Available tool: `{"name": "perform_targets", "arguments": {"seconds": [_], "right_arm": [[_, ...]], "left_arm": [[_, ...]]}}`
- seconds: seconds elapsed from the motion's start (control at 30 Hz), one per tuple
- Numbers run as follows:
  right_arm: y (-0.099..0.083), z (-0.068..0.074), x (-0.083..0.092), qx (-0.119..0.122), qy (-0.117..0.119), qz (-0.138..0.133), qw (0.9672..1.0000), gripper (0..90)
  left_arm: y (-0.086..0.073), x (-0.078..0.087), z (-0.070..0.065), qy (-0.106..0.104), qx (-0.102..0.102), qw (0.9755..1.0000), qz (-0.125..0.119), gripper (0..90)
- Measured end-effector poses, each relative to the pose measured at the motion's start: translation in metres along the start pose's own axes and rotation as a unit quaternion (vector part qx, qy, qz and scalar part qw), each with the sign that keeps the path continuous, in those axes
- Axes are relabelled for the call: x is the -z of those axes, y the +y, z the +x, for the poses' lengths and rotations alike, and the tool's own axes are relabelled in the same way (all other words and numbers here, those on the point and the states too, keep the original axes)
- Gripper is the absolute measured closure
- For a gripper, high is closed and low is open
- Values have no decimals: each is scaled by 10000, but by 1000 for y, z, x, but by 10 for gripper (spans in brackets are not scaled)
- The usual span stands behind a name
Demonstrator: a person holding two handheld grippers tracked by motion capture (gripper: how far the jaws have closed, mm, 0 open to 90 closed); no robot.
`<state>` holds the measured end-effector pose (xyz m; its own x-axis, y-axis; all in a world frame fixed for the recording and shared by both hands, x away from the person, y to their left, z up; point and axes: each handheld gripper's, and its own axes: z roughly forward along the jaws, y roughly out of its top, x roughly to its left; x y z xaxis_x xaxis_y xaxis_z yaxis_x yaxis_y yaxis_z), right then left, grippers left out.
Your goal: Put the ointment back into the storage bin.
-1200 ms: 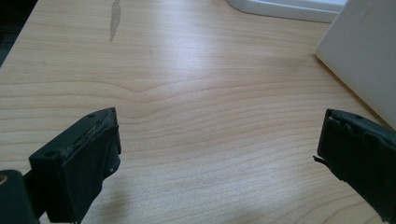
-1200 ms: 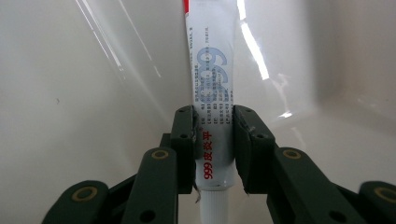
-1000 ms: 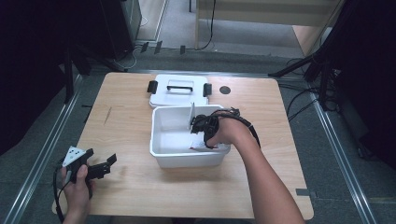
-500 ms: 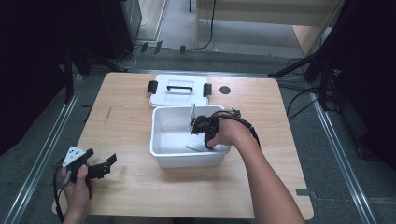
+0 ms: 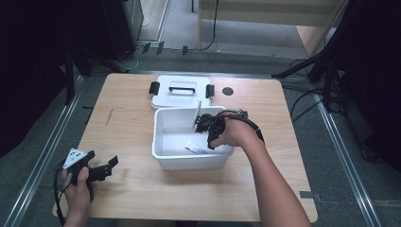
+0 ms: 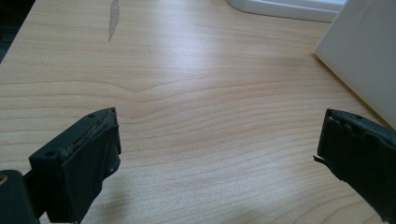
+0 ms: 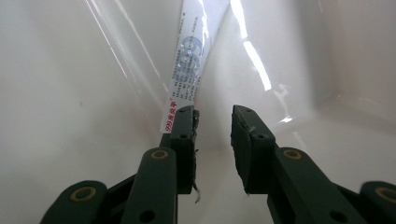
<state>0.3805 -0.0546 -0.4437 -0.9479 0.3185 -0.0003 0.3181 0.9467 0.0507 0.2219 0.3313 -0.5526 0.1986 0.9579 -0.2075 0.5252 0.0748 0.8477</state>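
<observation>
Pale wood tabletop carries a white plastic bin, its lid behind. Inside the bin, the right gripper hovers with jaws slightly parted beside a white printed tube lying along the wall; likely light, soft, slippery, best pinched mid-body. The left gripper rests wide open, empty.

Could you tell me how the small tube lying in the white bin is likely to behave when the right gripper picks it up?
The tube looks flat and thin, so it is probably light and may bend or dent under the jaws. Its glossy printed skin could slip. It lies against the bin wall, so the right gripper, jaws slightly apart beside it, may push it along first.
</observation>
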Motion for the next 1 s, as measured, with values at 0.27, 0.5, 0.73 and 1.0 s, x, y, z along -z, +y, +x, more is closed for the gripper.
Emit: {"name": "perform_targets", "arguments": {"seconds": [0.27,0.5,0.73,1.0], "right_arm": [[-13,-2,22,-216,-67,-292,9993,708],[-24,0,39,-343,-150,-546,9978,691],[-36,0,62,-543,-286,-811,9948,595],[-53,4,72,-950,-810,-730,9895,254]], "left_arm": [[0,0,-1,15,-3,10000,9,1],[0,0,-1,-4,-2,10000,-2,1],[0,-1,-1,-8,7,10000,-8,1],[0,-1,0,-15,11,10000,-4,1]]}}
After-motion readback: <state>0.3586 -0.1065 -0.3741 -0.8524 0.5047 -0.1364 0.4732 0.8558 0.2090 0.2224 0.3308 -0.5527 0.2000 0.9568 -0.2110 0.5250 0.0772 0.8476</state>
